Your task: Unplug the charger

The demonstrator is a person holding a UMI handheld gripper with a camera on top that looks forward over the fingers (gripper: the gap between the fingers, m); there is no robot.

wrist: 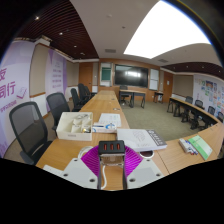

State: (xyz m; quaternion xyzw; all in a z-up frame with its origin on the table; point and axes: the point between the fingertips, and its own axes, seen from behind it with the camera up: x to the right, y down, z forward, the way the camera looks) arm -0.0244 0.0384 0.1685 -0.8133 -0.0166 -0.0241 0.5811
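Note:
A small black charger block [112, 147] with three orange slots on its face sits between my purple pads, just above the wooden table [70, 152]. My gripper [112, 153] is shut on it, with a pad pressed against each side. A thin white cable [105, 175] runs from under the block back toward me between the fingers. Where the cable ends is hidden.
On the table beyond the fingers are a white box [75, 124], loose papers [108, 121] and a white booklet [142, 138]. A green item [203, 147] lies on the table at the right. Black chairs [30, 128] line the left side. A wall screen [131, 74] hangs at the far end.

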